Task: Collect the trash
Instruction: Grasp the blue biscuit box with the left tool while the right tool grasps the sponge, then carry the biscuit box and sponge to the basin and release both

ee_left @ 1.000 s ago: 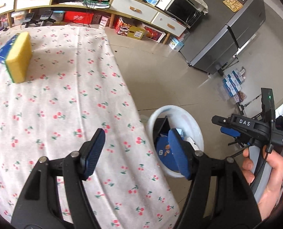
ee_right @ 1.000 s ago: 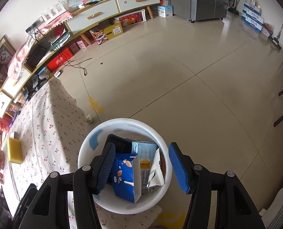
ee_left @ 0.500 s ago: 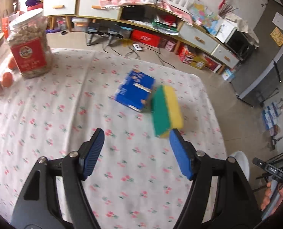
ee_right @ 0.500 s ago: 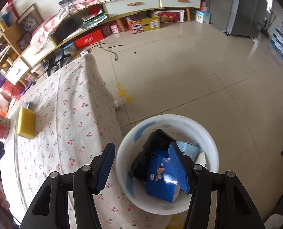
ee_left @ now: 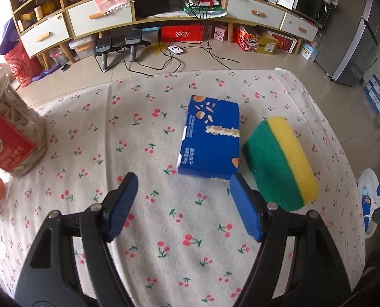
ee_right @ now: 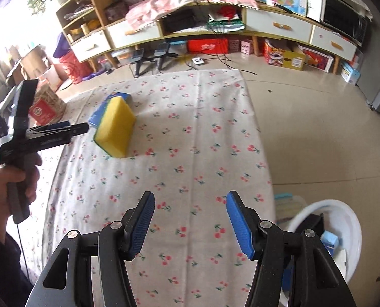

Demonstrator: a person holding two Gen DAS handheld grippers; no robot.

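Left gripper (ee_left: 183, 206), with its blue-padded black jaws opening and nothing between them, hangs over the cherry-print cloth on the tabletop (ee_left: 92, 117), aimed down at the flat blue cardboard snack box (ee_left: 210, 144) lying a little beyond its tips. That box looks to be the trash left up here. Touching its right edge, or very nearly, sits the yellow sponge with a green scouring face (ee_left: 279, 163), and that is the worry: the right-hand pad comes down close to the sponge, so a careless closing could pinch both or shove the sponge toward the cloth's edge. The box lies flat too, so the pads may slide over its top unless they straddle its narrow sides, and they could bunch the loose cloth.

Right gripper (ee_right: 190, 221) is parted about halfway and empty, over the near corner of the tabletop, with the white round plastic bin (ee_right: 348, 220) on the floor just beside it, already holding blue packets. The clear jar with a red label (ee_left: 8, 138) stands well apart.
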